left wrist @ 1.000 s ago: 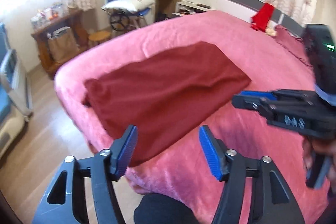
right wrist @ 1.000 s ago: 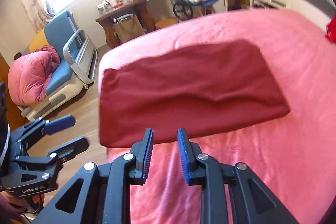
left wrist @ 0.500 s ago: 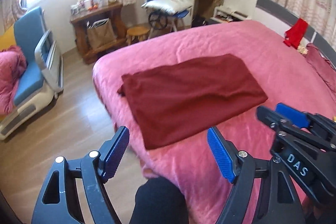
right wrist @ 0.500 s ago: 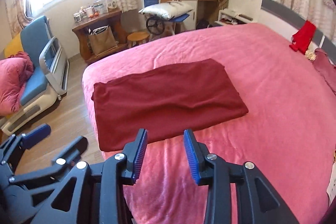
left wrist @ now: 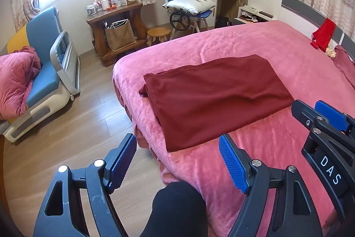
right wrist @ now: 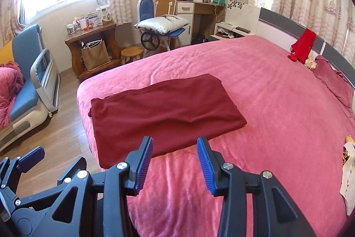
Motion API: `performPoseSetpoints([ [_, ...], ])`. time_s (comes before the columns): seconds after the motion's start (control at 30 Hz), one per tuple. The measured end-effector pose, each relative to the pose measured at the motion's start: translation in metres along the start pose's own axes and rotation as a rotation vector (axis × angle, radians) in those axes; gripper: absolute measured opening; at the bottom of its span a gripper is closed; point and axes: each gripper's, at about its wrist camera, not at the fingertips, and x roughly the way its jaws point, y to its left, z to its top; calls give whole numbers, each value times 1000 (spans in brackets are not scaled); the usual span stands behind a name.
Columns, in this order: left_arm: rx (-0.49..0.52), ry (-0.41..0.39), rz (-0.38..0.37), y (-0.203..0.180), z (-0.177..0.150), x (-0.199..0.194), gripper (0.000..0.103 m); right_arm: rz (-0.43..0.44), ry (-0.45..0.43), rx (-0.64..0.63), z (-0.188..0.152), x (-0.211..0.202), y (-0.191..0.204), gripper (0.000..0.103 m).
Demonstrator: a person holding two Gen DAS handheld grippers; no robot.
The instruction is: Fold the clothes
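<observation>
A dark red garment (left wrist: 213, 99) lies folded into a flat rectangle on the pink bed (left wrist: 277, 148), near the bed's foot corner; it also shows in the right wrist view (right wrist: 164, 117). My left gripper (left wrist: 177, 159) is open and empty, held above the bed's near edge, short of the garment. My right gripper (right wrist: 175, 161) is open and empty, held above the bed just short of the garment's near edge. The right gripper's side shows at the right of the left wrist view (left wrist: 321, 126).
A blue armchair (left wrist: 44, 68) with a pink blanket (left wrist: 15, 81) stands on the wooden floor at left. A wooden side table (left wrist: 115, 21), a stool (left wrist: 158, 33) and a chair with a pillow (left wrist: 188, 4) stand beyond. A red cloth (right wrist: 302, 44) hangs on the headboard. A cream cloth (right wrist: 348, 174) lies at right.
Both grippers have pulled back and up from the garment, so more of the room shows. The right gripper's jaws have opened wider. The garment has not moved.
</observation>
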Motion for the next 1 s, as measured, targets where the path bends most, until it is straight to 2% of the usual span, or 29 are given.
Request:
performPoseSetpoints([
  [0.37,17,25,-8,-3,-1,0,78,12,4,-1,-6,-6,-3,42],
  [0.57,-22,-5,-4,3,0,-6,78,9,-10,1,-6,-8,-1,42],
  [0.73,-37,-35,29,4,1,-10,78,12,-20,-6,-4,-8,1,42],
  [0.83,-22,-50,89,2,-1,-12,78,8,-24,-12,-4,-8,2,42],
  [0.93,-16,-27,108,-1,-1,-10,78,9,-28,-13,-4,-9,2,42],
  [1.0,-32,-4,69,0,-3,-9,78,12,-32,-11,-3,-9,2,42],
])
